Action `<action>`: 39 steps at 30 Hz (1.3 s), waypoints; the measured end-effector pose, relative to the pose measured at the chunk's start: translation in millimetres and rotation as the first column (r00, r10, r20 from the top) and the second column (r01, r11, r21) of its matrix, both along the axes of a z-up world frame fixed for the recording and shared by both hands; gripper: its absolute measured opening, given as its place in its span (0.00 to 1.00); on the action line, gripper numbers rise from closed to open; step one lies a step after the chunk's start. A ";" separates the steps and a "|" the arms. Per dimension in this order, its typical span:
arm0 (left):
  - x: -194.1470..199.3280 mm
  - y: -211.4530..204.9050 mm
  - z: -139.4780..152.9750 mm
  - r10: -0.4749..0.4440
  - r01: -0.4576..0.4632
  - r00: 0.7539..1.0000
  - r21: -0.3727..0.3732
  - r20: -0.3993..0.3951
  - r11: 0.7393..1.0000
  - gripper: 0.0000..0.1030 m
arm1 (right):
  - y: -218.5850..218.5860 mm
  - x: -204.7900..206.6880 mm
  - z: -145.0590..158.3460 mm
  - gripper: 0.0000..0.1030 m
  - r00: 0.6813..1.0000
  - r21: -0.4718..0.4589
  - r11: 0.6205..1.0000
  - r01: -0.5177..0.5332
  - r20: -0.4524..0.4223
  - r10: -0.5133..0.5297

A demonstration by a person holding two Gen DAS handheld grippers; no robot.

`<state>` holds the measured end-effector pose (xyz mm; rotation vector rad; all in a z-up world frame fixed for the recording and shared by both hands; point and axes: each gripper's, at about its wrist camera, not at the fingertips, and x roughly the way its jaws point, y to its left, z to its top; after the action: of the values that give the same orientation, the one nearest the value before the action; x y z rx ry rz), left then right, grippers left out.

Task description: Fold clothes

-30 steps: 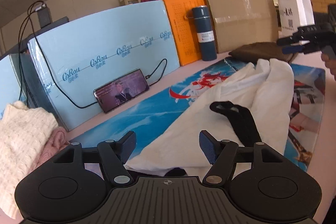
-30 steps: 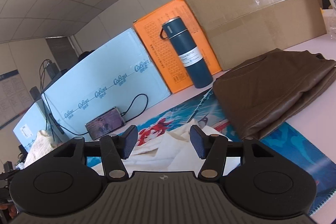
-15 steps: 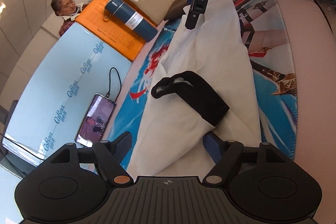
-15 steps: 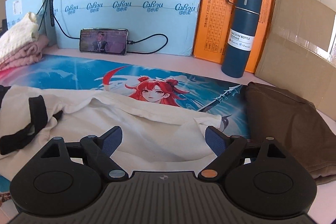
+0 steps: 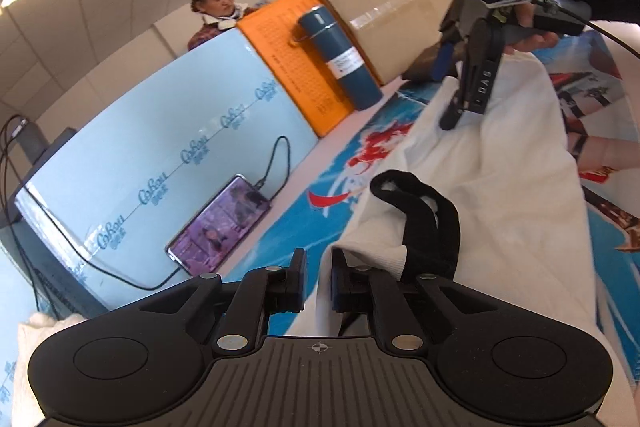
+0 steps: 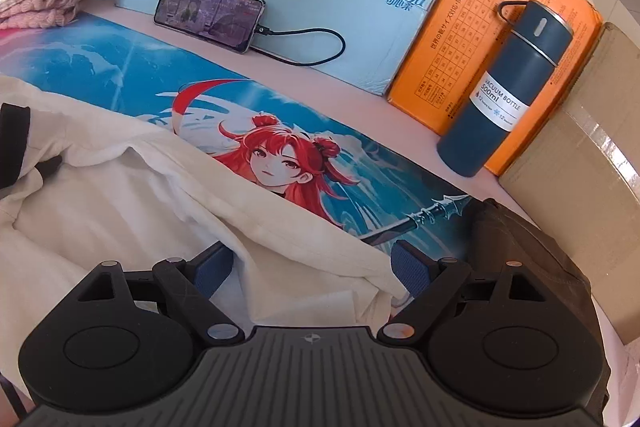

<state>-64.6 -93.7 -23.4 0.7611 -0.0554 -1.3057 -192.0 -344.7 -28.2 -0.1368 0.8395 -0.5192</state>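
Left tongs (image 5: pixel 318 277) pinch white garment's (image 5: pixel 508 195) edge; right tongs (image 6: pixel 310 267) gape over its hem.

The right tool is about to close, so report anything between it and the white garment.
Nothing visible does. The right tool, jaws open, straddles the edge of the white garment; the brown garment lies off to its right, outside the jaws.
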 end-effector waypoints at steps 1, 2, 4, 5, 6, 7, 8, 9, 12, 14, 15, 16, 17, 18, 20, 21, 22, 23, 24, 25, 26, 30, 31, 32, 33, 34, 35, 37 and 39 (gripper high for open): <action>8.5 -1.0 3.1 0.027 -0.028 0.999 -0.020 -0.028 0.999 0.08 | -5.0 3.1 0.2 0.84 1.000 0.014 1.000 -0.019 0.005 0.019; 16.5 -3.0 5.3 0.048 -0.050 0.997 -0.034 -0.057 0.998 0.05 | -8.8 4.9 1.6 0.84 0.999 0.031 0.999 -0.033 0.000 0.033; 31.3 -9.4 7.5 0.077 -0.083 0.990 -0.047 -0.115 0.995 0.03 | -15.3 7.2 4.0 0.84 0.998 0.061 0.996 -0.063 -0.010 0.063; 38.2 -12.8 8.3 0.091 -0.099 0.986 -0.052 -0.140 0.994 0.02 | -18.0 7.8 5.0 0.82 0.997 0.075 0.994 -0.078 -0.015 0.080; 46.5 -17.6 8.8 0.106 -0.117 0.980 -0.057 -0.166 0.992 0.02 | -20.3 7.7 6.0 0.81 0.995 0.093 0.991 -0.095 -0.012 0.096; 56.3 -23.7 10.0 0.123 -0.136 0.973 -0.060 -0.194 0.989 0.01 | -22.5 7.6 7.0 0.74 0.994 0.110 0.988 -0.111 -0.008 0.112; 64.7 -29.9 11.5 0.137 -0.153 0.968 -0.062 -0.211 0.986 0.00 | -23.7 6.9 8.6 0.56 0.990 0.127 0.982 -0.138 0.000 0.139; 72.6 -35.8 12.5 0.153 -0.171 0.963 -0.063 -0.223 0.983 0.00 | -23.6 6.3 8.9 0.44 0.985 0.153 0.973 -0.174 0.019 0.174; 96.6 -53.6 15.8 0.192 -0.212 0.950 -0.059 -0.248 0.976 0.00 | -29.6 9.7 11.5 0.16 0.977 0.176 0.961 -0.212 0.063 0.204; 111.9 -66.9 18.6 0.208 -0.229 0.941 -0.049 -0.267 0.972 0.00 | -35.8 13.1 13.2 0.04 0.975 0.175 0.961 -0.215 0.095 0.201; 119.9 -74.8 19.9 0.217 -0.236 0.938 -0.042 -0.270 0.971 0.00 | -41.8 14.9 15.7 0.01 0.976 0.159 0.967 -0.201 0.116 0.183; 125.6 -81.3 21.3 0.223 -0.241 0.938 -0.035 -0.267 0.970 0.00 | -48.1 16.7 18.4 0.01 0.977 0.141 0.973 -0.184 0.138 0.165; 130.7 -88.6 22.1 0.229 -0.245 0.936 -0.026 -0.268 0.969 0.00 | -54.8 18.8 20.3 0.01 0.978 0.131 0.977 -0.165 0.152 0.145; 136.2 -97.2 22.2 0.236 -0.250 0.932 -0.014 -0.275 0.968 0.00 | -62.6 21.1 21.7 0.01 0.979 0.129 0.981 -0.147 0.163 0.125; 147.6 -115.9 18.9 0.262 -0.261 0.919 0.044 -0.294 0.964 0.00 | -77.1 26.2 22.8 0.01 0.981 0.134 0.984 -0.115 0.174 0.090; 153.4 -125.0 14.7 0.284 -0.272 0.912 0.083 -0.297 0.959 0.01 | -81.6 28.0 21.4 0.01 0.981 0.147 0.983 -0.110 0.175 0.084; 159.3 -133.6 8.4 0.313 -0.289 0.904 0.125 -0.292 0.949 0.08 | -85.8 29.8 19.8 0.02 0.982 0.162 0.981 -0.107 0.174 0.078; 165.7 -139.8 2.6 0.341 -0.305 0.893 0.163 -0.295 0.938 0.11 | -88.2 30.9 18.2 0.03 0.982 0.174 0.979 -0.106 0.176 0.075; 172.6 -143.5 -2.4 0.367 -0.319 0.878 0.196 -0.308 0.927 0.12 | -89.4 31.0 16.5 0.03 0.981 0.188 0.976 -0.109 0.180 0.075; 178.7 -144.9 -6.0 0.387 -0.332 0.864 0.213 -0.322 0.919 0.14 | -91.6 30.3 15.4 0.10 0.979 0.209 0.971 -0.117 0.190 0.077; 183.5 -143.4 -7.2 0.412 -0.361 0.852 0.208 -0.323 0.909 0.17 | -93.9 29.4 14.1 0.27 0.977 0.227 0.967 -0.119 0.200 0.074; 207.5 -130.6 -5.6 0.545 -0.519 0.780 0.169 -0.308 0.838 0.17 | -97.6 19.7 11.9 0.45 0.974 0.278 0.951 -0.134 0.212 0.076; 212.1 -125.3 -3.5 0.552 -0.530 0.766 0.162 -0.331 0.833 0.17 | -97.0 17.1 11.5 0.46 0.973 0.289 0.946 -0.147 0.213 0.087; 212.2 -119.7 -0.5 0.534 -0.518 0.765 0.149 -0.360 0.843 0.17 | -96.2 14.5 11.2 0.46 0.972 0.299 0.941 -0.161 0.213 0.098; 209.6 -114.9 2.3 0.514 -0.503 0.772 0.133 -0.375 0.854 0.18 | -94.4 12.9 10.5 0.46 0.973 0.298 0.940 -0.164 0.205 0.105; 203.1 -111.9 5.0 0.491 -0.485 0.790 0.115 -0.367 0.867 0.23 | -92.6 12.0 9.8 0.46 0.975 0.293 0.942 -0.163 0.191 0.109; 195.9 -110.0 7.2 0.471 -0.469 0.809 0.097 -0.352 0.878 0.35 | -91.2 11.5 9.1 0.46 0.977 0.290 0.943 -0.164 0.181 0.115; 182.9 -105.8 11.1 0.419 -0.424 0.845 0.060 -0.333 0.904 0.54 | -86.0 11.8 7.8 0.46 0.979 0.283 0.943 -0.175 0.152 0.136; 171.2 -102.9 13.9 0.365 -0.373 0.873 0.039 -0.324 0.927 0.58 | -79.1 12.7 7.0 0.46 0.978 0.269 0.944 -0.192 0.132 0.161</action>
<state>106.7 -196.5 -9.5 0.4929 0.3280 -1.0438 -179.3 -423.8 -21.2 0.0765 0.7771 -0.2317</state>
